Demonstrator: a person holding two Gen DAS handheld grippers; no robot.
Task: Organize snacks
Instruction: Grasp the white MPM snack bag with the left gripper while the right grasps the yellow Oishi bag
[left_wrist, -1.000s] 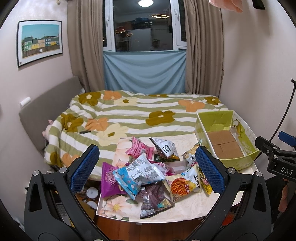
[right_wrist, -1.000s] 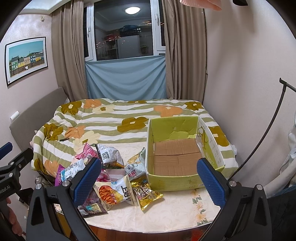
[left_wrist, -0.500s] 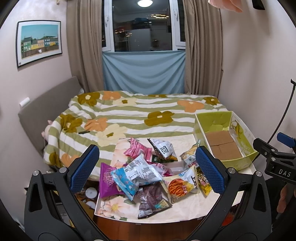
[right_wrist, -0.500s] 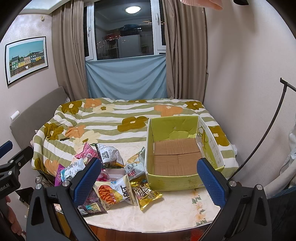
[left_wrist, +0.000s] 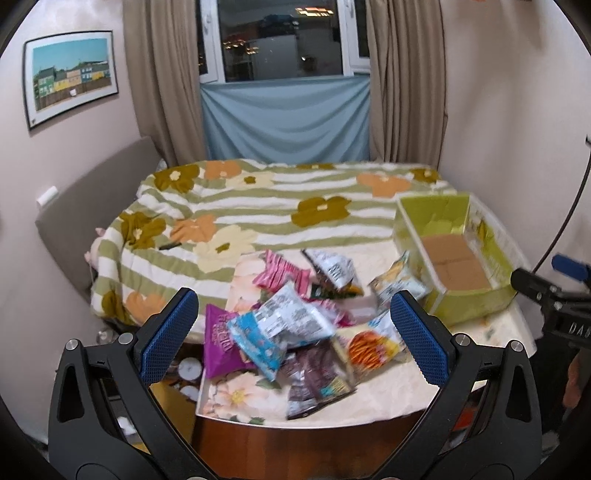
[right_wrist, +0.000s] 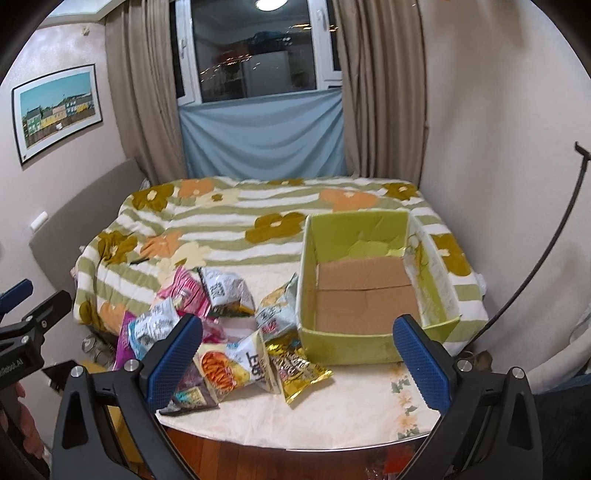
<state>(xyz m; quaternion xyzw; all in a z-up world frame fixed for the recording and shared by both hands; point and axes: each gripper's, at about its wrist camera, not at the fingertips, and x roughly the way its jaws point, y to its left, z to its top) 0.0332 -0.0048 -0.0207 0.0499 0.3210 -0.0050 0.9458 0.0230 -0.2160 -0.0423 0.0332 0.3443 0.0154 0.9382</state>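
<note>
The left gripper (left_wrist: 293, 338) hangs with its blue-padded fingers (left_wrist: 168, 334) spread wide and nothing between them; through the gap lies a loose heap of crinkled foil snack packets (left_wrist: 295, 321) on the cream floral tablecloth (left_wrist: 369, 400), toward its left edge and below the pads, untouched. In that heap a purple packet (left_wrist: 219, 341) sits at the left edge of the cloth, a blue-and-white packet (left_wrist: 275, 326) rests on top near the middle, a pink striped packet (left_wrist: 280, 275) lies toward the far edge, and an orange-printed chip packet (left_wrist: 369, 347) lies just inside the right pad — the left view is blurred, so finer print cannot be read. The right gripper (right_wrist: 297, 358) is likewise wide open and empty, its blue pads (right_wrist: 421, 360) apart over the near part of the surface. Between them a gold foil packet (right_wrist: 297, 367) lies just in front of the open green cardboard box (right_wrist: 343, 347), which stands at the far right corner of the surface with a bare brown floor — no packet inside. A white-and-yellow packet (right_wrist: 275, 308) leans against the box's left wall. Beyond the surface's far edge is a bed under a green-striped flowered blanket (right_wrist: 229, 218).
</note>
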